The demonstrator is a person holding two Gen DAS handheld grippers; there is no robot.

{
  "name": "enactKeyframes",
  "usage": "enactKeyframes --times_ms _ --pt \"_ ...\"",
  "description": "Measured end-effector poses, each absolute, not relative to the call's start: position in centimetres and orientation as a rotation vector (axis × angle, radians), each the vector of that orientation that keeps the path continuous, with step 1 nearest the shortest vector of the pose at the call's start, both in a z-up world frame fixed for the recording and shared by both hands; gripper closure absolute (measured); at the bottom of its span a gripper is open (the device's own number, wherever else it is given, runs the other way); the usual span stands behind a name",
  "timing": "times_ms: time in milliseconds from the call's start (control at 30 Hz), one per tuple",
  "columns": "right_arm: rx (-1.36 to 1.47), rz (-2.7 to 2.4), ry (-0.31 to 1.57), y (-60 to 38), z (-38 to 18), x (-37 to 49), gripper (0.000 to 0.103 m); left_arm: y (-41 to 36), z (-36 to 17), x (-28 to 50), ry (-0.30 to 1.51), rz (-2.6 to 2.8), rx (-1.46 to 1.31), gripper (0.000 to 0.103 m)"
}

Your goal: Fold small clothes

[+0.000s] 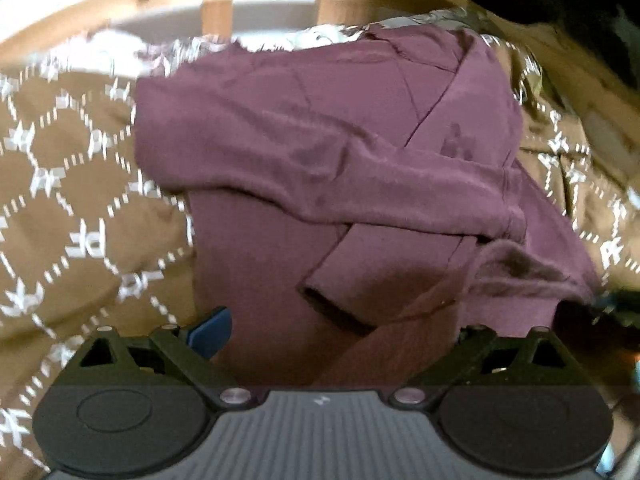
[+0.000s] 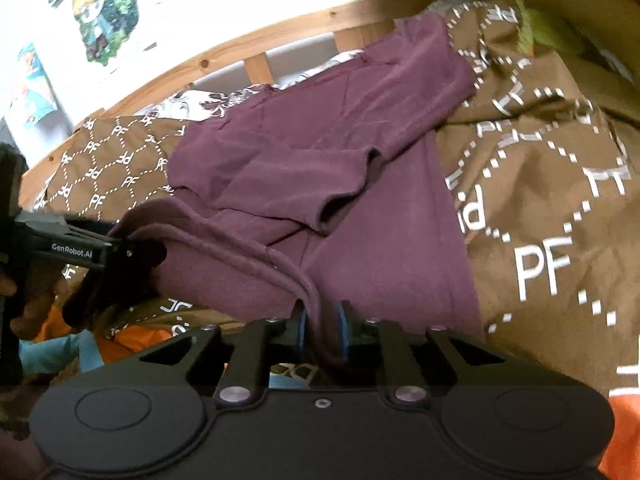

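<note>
A small maroon shirt (image 1: 320, 140) lies on a brown patterned bedcover (image 1: 72, 208), both sleeves folded across its body. In the right wrist view the shirt (image 2: 320, 184) stretches away from me. My right gripper (image 2: 320, 320) is shut on the shirt's bottom hem, which runs between its blue pads. My left gripper (image 2: 120, 252) shows at the left of that view, pinching the same hem further along. In the left wrist view its jaws stand wide with the hem draped over them; my left gripper (image 1: 340, 328) has one blue pad (image 1: 210, 330) showing.
A wooden bed rail (image 2: 248, 40) runs behind the shirt, with a white wall and colourful posters (image 2: 104, 12) beyond. Orange and light blue fabric (image 2: 132, 344) lies at the near left. A green item (image 2: 536, 28) sits at the far right.
</note>
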State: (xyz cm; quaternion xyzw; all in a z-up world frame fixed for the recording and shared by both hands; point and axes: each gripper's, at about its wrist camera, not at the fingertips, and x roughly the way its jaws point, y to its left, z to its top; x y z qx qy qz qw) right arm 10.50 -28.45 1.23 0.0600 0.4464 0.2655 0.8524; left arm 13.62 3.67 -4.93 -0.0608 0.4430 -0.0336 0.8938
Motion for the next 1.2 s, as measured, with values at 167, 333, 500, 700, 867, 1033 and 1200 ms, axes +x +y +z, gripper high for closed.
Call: enactKeyframes --times_ms 167,333,500,700,867,1033,1200 --pt "0.177 0.551 0.963 -28.9 0.9 10.9 0.08 4.2 -4.5 12.2 0.905 -0.102 -0.118 0.003" --pt "0.16 0.546 0.956 -28.8 1.0 10.7 0.077 2.4 -4.1 9.5 0.886 -0.099 0.098 0.003" --pt "0.015 0.539 0.905 -27.8 1.5 10.0 0.071 0.5 -4.8 6.8 0.864 -0.044 0.317 0.007" --pt "-0.316 0.525 0.804 -26.1 2.1 7.5 0.056 0.5 -4.4 4.6 0.808 -0.012 0.377 0.046" --pt "-0.575 0.531 0.764 -24.8 1.8 5.3 0.044 0.3 -3.9 3.3 0.75 -0.029 0.37 0.09" --pt "-0.65 0.578 0.795 -24.5 1.1 4.8 0.089 -0.1 -2.7 2.4 0.701 -0.012 0.356 0.099" --pt "-0.645 0.588 0.707 -24.7 3.7 3.7 0.098 0.7 -0.2 0.4 0.637 -0.008 0.294 0.1"
